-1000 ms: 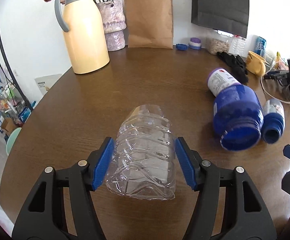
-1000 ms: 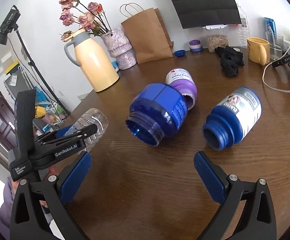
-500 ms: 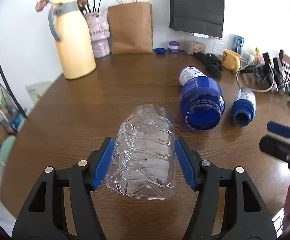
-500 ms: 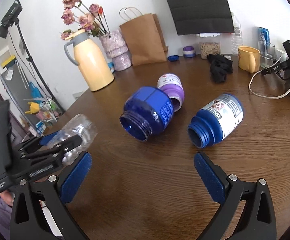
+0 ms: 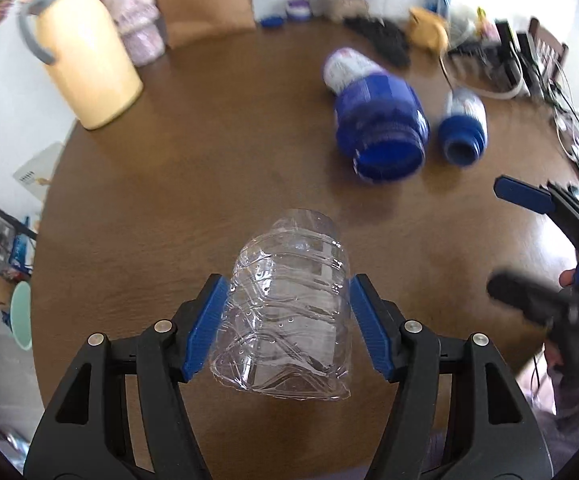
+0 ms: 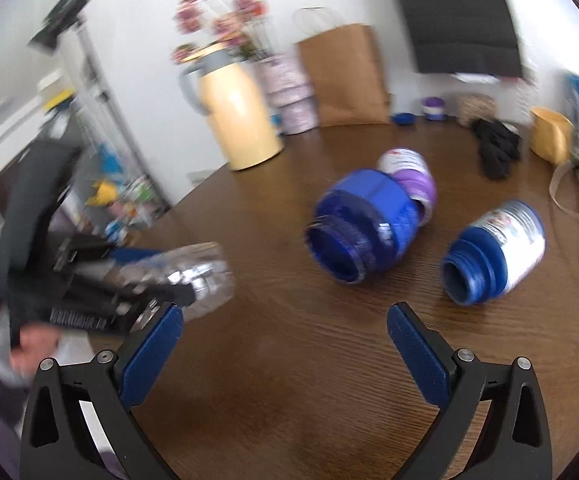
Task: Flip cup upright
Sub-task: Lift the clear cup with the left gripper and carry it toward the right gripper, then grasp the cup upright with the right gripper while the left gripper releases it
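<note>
clear plastic cup (image 5: 287, 316) clamped sideways between left gripper (image 5: 288, 330) pads (image 5: 204, 330).

Round brown wooden table (image 5: 209, 168), white wall (image 6: 141, 40), dark wall panel (image 6: 457, 12), cluttered shelving (image 6: 101, 120), daylight

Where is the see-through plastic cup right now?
In the left wrist view, the clear plastic cup is clamped between the left gripper pads at bottom centre, near the big blue jar lying farther right.
</note>
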